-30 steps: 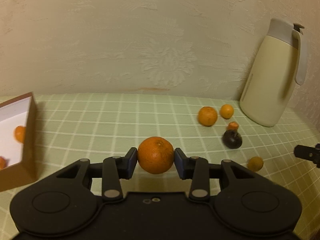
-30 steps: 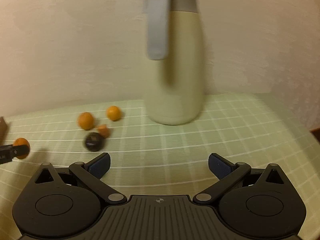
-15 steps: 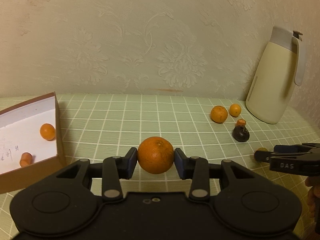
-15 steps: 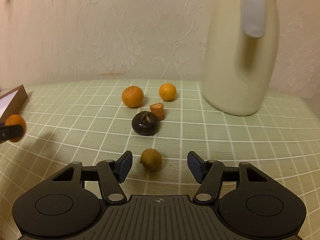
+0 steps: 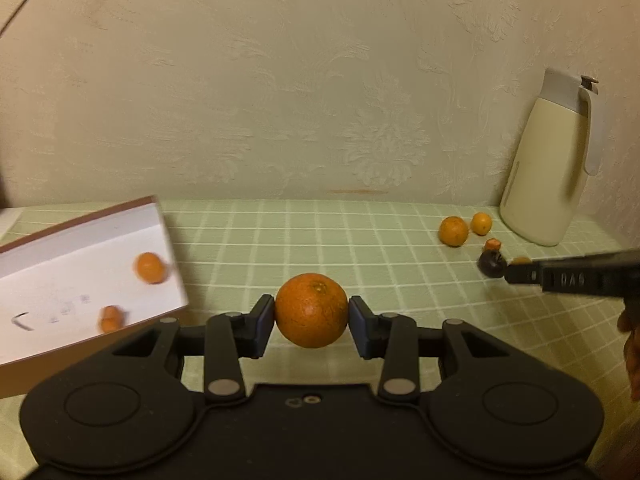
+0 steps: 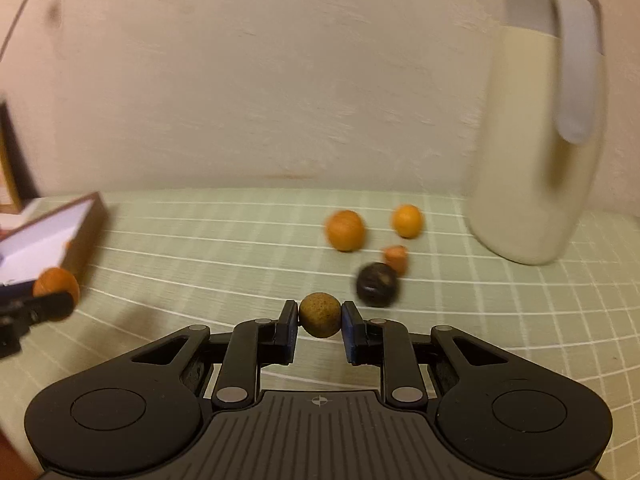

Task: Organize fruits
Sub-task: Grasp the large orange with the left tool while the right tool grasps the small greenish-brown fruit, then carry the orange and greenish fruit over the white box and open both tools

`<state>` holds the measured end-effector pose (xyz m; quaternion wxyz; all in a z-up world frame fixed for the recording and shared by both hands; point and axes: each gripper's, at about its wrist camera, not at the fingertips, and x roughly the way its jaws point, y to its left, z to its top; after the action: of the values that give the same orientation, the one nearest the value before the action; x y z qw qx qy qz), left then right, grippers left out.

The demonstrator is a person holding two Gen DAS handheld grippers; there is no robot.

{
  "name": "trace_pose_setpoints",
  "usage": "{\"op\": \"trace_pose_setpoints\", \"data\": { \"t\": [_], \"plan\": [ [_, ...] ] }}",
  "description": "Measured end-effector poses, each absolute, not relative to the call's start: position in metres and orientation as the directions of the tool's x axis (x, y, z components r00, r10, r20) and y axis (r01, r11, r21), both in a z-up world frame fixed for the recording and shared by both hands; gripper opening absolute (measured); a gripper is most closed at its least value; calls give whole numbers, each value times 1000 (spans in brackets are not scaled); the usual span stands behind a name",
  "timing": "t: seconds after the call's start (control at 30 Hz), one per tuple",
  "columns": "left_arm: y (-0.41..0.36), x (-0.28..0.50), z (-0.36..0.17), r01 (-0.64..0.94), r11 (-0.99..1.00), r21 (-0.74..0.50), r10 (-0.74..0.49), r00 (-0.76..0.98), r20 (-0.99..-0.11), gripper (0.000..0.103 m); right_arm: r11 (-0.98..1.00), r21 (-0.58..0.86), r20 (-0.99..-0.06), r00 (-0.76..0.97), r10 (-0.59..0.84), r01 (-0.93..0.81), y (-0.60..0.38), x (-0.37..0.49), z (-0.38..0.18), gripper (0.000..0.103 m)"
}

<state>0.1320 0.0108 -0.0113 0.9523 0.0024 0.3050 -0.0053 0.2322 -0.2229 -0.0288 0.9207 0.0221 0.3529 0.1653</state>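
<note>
My left gripper (image 5: 312, 316) is shut on a large orange (image 5: 311, 310), held above the green checked cloth, just right of the brown box (image 5: 80, 240). The box holds a small orange (image 5: 150, 267) and an orange piece (image 5: 110, 317). My right gripper (image 6: 320, 320) is shut on a small yellow-brown fruit (image 6: 319, 315). Behind it on the cloth lie a dark round fruit (image 6: 377, 285), an orange piece (image 6: 396, 258), an orange (image 6: 345, 230) and a smaller orange (image 6: 407, 221). The left gripper with its orange (image 6: 56, 286) shows at the left in the right wrist view.
A cream jug with a grey lid (image 5: 550, 168) stands at the back right against the wall; it also shows in the right wrist view (image 6: 536, 140). The box (image 6: 52, 236) lies at the left edge of the cloth.
My right gripper closed on the small yellow-brown fruit, which lay between its open fingers before. My left gripper carried the large orange left, closer to the box.
</note>
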Motion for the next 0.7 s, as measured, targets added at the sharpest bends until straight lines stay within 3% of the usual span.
{"op": "trace_pose_setpoints", "data": {
  "t": [0.7],
  "plan": [
    [132,44,6,-273,961,35,244,783,-572,31,839,132,-631,608,481,-528,-110,194,0,23]
  ]
}}
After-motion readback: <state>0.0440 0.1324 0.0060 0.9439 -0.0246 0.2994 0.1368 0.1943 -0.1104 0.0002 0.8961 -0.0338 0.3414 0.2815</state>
